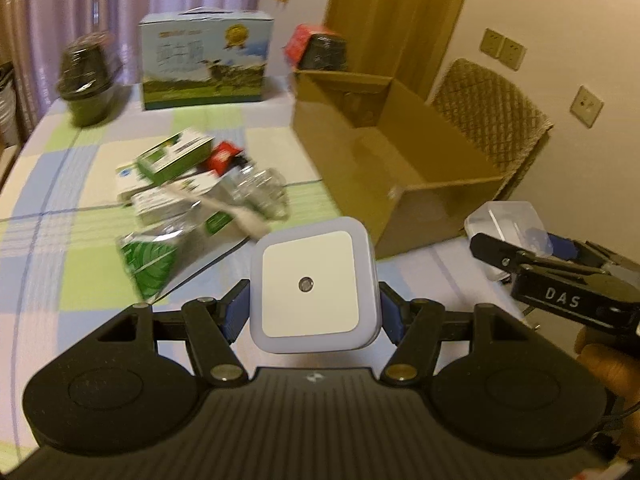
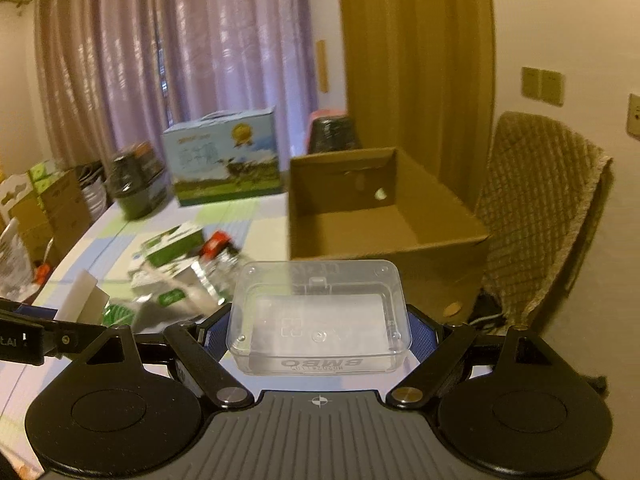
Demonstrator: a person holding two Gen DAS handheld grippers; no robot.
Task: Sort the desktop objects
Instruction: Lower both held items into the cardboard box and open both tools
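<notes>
Left gripper (image 1: 314, 314) is clamped on a white square night light (image 1: 314, 286), held short of the open cardboard box (image 1: 392, 160). Right gripper (image 2: 320, 334) is clamped on a clear plastic case (image 2: 320, 316), also short of that box.

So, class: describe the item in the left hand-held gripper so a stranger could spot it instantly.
Start at the open brown cardboard box on the checked tablecloth. Nearer the camera, the left hand-held gripper clamps a square white plastic night light, unlike the clear plastic case beside it.
</notes>
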